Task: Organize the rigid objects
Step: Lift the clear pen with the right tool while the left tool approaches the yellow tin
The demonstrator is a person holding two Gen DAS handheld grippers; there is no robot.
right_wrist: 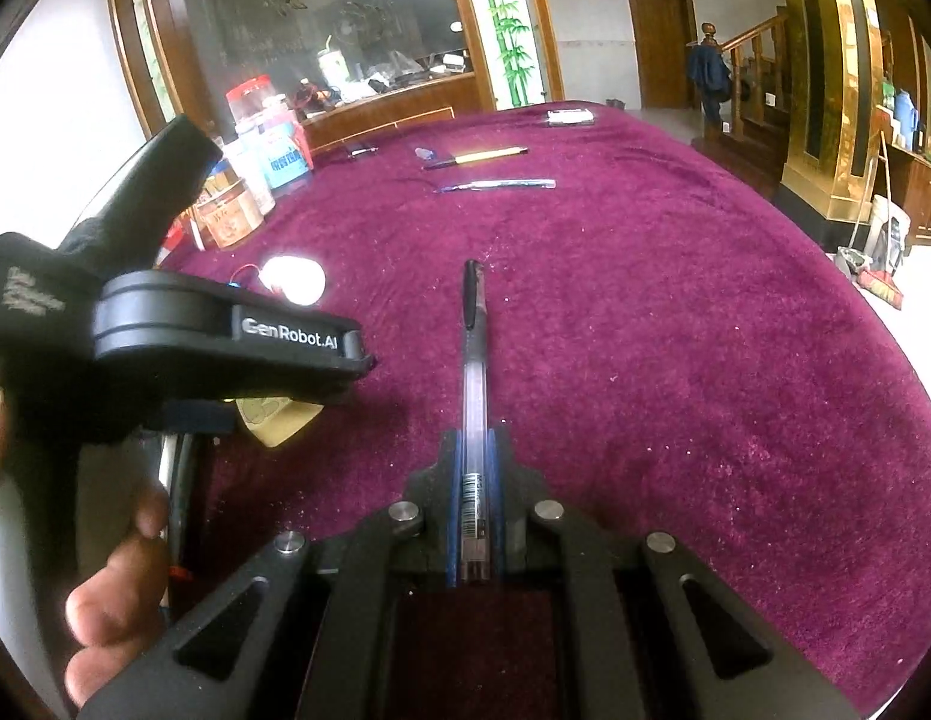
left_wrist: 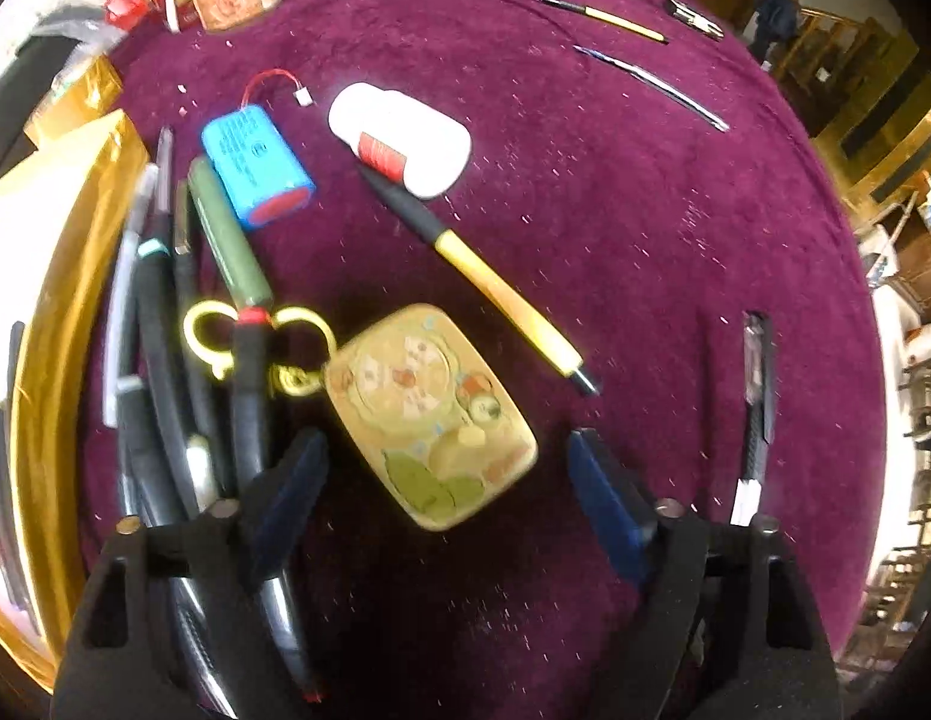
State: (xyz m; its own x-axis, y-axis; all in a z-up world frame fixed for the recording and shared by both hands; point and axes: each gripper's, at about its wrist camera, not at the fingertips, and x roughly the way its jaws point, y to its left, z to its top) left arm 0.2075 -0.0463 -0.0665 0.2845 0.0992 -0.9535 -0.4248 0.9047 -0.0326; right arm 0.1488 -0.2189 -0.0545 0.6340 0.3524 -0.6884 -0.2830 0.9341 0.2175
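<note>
Right now the right gripper (right_wrist: 472,450) is clamped on a clear pen (right_wrist: 474,396), held near its butt end, so the barrel runs straight out ahead along the fingers with the black cap farthest away, above the purple cloth (right_wrist: 675,360). The left gripper (left_wrist: 447,468) stands wide open and holds nothing; just ahead of it, between the fingers and slightly forward, lies a small gold tin (left_wrist: 432,414) flat on the cloth, seemingly clear of both pads. Hard by its left finger is a bundle of pens (left_wrist: 165,360), their long axes roughly parallel to the fingers, with yellow-handled scissors (left_wrist: 255,342) lying across them. Ahead and a little right lies a yellow pen (left_wrist: 495,294), slanting away toward a white case (left_wrist: 405,132) and a blue battery (left_wrist: 255,168). From the left wrist view the clear pen shows out to the right, upright in the frame and nearly parallel to the bundle. My judgement: the held pen belongs with that bundle, which lies leftward of the right gripper, beyond the left one; its axis looks already about matched, so chiefly a sideways carry is needed. More pens (right_wrist: 477,159) lie far ahead.
</note>
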